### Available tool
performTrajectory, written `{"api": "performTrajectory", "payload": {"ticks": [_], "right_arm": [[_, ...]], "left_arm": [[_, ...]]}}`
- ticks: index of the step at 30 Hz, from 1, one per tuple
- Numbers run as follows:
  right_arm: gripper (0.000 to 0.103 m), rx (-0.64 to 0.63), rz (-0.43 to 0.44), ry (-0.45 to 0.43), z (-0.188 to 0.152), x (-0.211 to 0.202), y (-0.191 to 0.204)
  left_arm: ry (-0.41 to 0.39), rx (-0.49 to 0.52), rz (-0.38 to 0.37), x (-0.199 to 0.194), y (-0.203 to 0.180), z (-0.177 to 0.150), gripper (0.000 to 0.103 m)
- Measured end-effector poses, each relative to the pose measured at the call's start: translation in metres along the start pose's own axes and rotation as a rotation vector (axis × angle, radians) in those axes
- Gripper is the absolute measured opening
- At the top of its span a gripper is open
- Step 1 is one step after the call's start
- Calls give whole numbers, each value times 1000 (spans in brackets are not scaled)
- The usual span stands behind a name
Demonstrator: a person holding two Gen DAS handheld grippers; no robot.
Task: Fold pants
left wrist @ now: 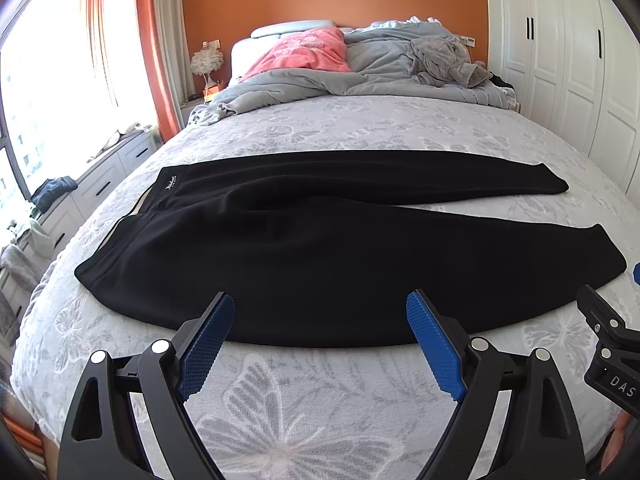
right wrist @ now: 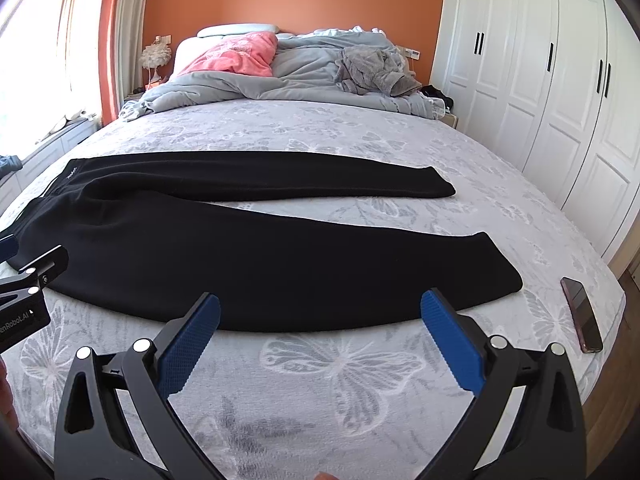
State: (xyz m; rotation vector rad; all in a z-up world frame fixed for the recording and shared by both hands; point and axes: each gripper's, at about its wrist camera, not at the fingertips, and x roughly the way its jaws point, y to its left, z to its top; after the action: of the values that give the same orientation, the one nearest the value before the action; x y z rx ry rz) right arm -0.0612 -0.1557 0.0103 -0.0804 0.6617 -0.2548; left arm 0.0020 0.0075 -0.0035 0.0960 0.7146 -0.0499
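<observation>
Black pants (left wrist: 304,248) spread flat across the bed (left wrist: 320,128), lengthwise left to right. Waistband (left wrist: 132,216) at the left, with a small white label; both legs run off to the right and fan apart, a wedge of butterfly-print bedspread showing between them. Laid out this way, likely so one leg can be brought over the other as a first fold; nothing folded yet.

Left gripper (left wrist: 320,312): held low over the near bedspread, pointing across the bed at the near edge of the pants, around the seat and upper thigh. Jaws spread wide, nothing between them. Blue pads (left wrist: 204,348) tilt outward. Tips look just short of or just over the fabric edge; contact cannot be judged.

Right gripper (right wrist: 320,312): same posture, level and forward-facing, aimed at the near leg (right wrist: 360,272) further toward its hem. Jaws spread wide, empty. The two grippers sit side by side, near each other, each showing at the edge of the other's view.

Far right, a phone (right wrist: 582,316) lies on the bed edge, apart from the near hem. Pushed-back grey duvet (right wrist: 304,76) and pink pillow (right wrist: 236,56) at the headboard, well clear.
</observation>
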Motion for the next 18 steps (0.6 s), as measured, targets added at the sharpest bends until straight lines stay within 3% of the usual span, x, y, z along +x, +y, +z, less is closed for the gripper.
{"api": "performTrajectory", "payload": {"ticks": [5, 18], "right_arm": [[98, 1, 1, 1, -1, 0, 1], [98, 2, 2, 3, 0, 0, 1]], "left_arm": [[24, -23, -11, 3, 2, 0, 85], [-13, 20, -7, -4, -7, -1, 86]]}}
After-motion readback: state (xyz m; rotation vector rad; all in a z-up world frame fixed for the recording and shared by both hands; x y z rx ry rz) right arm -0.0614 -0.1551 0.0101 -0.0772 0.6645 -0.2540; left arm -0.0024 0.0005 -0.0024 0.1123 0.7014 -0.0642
